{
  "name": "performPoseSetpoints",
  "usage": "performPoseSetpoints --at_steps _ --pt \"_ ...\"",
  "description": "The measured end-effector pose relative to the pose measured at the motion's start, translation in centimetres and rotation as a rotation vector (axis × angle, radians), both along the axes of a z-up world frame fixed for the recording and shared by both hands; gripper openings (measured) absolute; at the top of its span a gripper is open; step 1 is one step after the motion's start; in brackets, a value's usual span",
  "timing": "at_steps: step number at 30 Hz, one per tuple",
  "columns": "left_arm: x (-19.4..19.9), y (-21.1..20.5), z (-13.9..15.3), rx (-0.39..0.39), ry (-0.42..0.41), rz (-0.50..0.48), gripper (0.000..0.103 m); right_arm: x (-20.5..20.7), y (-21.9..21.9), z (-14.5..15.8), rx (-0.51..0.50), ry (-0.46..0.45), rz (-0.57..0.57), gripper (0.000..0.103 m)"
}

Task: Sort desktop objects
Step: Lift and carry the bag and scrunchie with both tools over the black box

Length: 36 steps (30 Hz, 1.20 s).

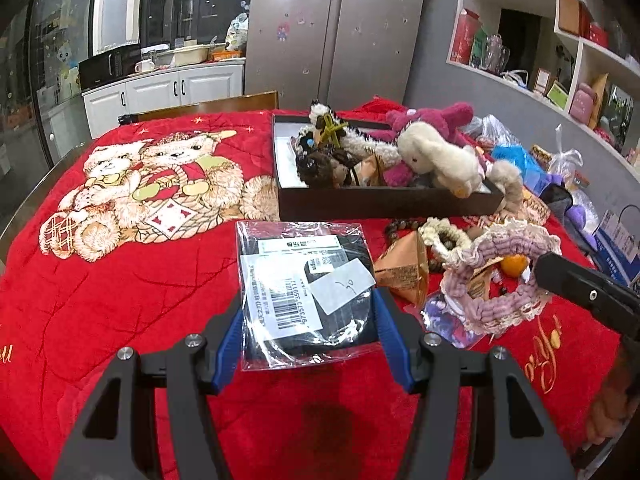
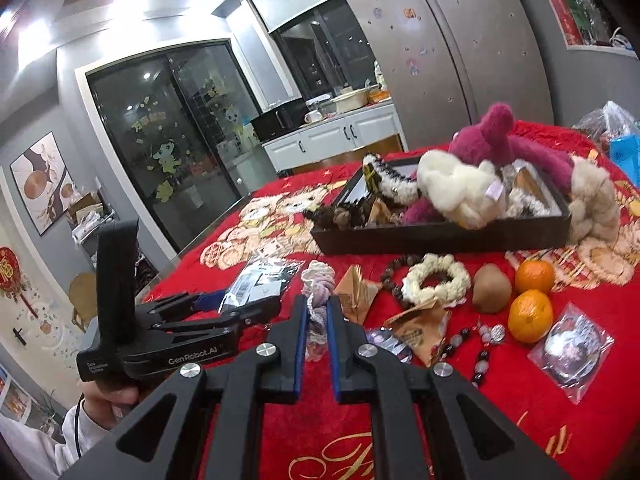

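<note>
My left gripper [image 1: 308,320] is shut on a clear plastic packet [image 1: 306,280] with a black item and barcode labels, its blue fingers [image 1: 230,340] pressing both side edges over the red blanket. It also shows in the right wrist view [image 2: 224,304] with the packet [image 2: 260,280]. My right gripper [image 2: 318,312] is shut on a pink and cream knitted band [image 2: 318,280], which shows in the left wrist view [image 1: 500,276] as a big loop. A dark tray [image 1: 384,200] holds plush toys: a cream one [image 1: 432,156] and a magenta one [image 1: 432,118].
Loose items lie on the blanket: a cream scrunchie [image 2: 436,280], bead bracelets [image 2: 472,344], two oranges [image 2: 530,316], a brown kiwi [image 2: 492,288], tan paper packets [image 2: 420,330], a small clear bag [image 2: 570,346]. Plastic bags [image 1: 560,168] crowd the right edge. A fridge [image 1: 332,28] stands behind.
</note>
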State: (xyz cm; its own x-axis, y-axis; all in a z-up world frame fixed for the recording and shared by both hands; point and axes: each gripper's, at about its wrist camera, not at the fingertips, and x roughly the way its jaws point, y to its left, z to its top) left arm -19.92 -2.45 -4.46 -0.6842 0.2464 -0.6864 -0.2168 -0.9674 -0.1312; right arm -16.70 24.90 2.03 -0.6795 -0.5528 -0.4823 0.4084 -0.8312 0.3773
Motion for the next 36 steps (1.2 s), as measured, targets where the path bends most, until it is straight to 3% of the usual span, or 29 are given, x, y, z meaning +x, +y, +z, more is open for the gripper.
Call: performPoseSetpoints --at_steps 11,16,21,36 --pt "-0.2 -0.5 2.1 0.028 0.005 -0.009 0.061 0.4 0.2 2.6 0.014 0.026 -0.016 0.01" --pt "-0.7 -0.8 4.3 0.022 0.025 -0.016 0.061 0.2 0.2 5.0 0.004 0.051 -0.013 0.01" --pt "-1.6 -0.9 6.7 0.022 0.058 -0.018 0.061 -0.2 -0.4 7.3 0.059 0.089 -0.05 0.01" --pt "-12.7 3.5 10.9 -0.054 0.079 -0.012 0.061 -7.5 -2.0 13.2 0.22 0.169 -0.098 0.01"
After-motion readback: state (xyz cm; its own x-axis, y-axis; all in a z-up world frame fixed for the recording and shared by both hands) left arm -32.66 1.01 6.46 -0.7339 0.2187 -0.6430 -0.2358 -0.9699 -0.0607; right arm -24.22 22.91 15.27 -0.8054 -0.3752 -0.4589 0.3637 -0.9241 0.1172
